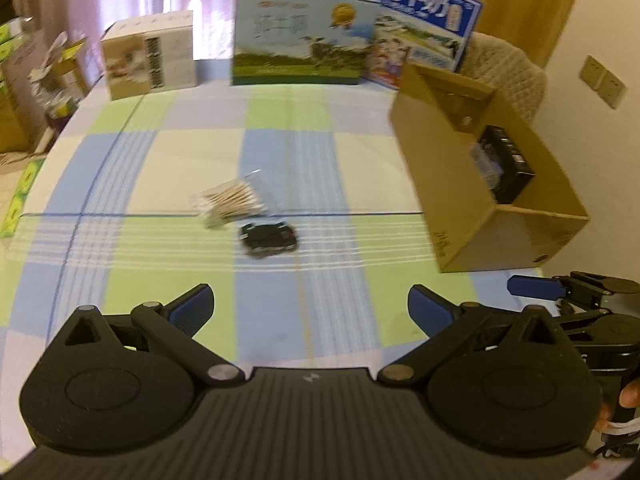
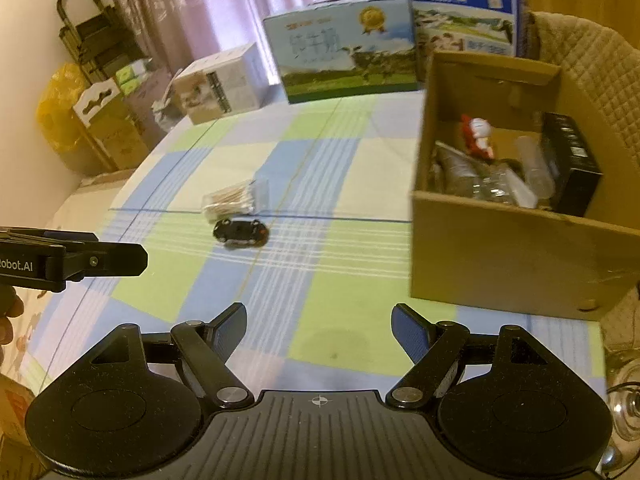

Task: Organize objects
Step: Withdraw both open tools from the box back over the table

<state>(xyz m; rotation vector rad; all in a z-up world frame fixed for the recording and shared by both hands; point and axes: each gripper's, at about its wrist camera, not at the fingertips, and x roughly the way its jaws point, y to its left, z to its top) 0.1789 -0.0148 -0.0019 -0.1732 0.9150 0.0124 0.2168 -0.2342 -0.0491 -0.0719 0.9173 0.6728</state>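
Claws come first: the left claw and right claw both hang released and empty above the checked blue-green-cream tabletop. Beyond them, a small black toy car lies on the cloth, left of the open brown cardboard box. Just behind the car, touching or nearly so, lies a clear packet of wooden cotton swabs. Farther back than the car stand printed milk cartons.

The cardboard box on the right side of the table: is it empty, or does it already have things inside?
Not empty. The cardboard box is open on top and holds a black box, a small red-and-white figure and clear plastic items.
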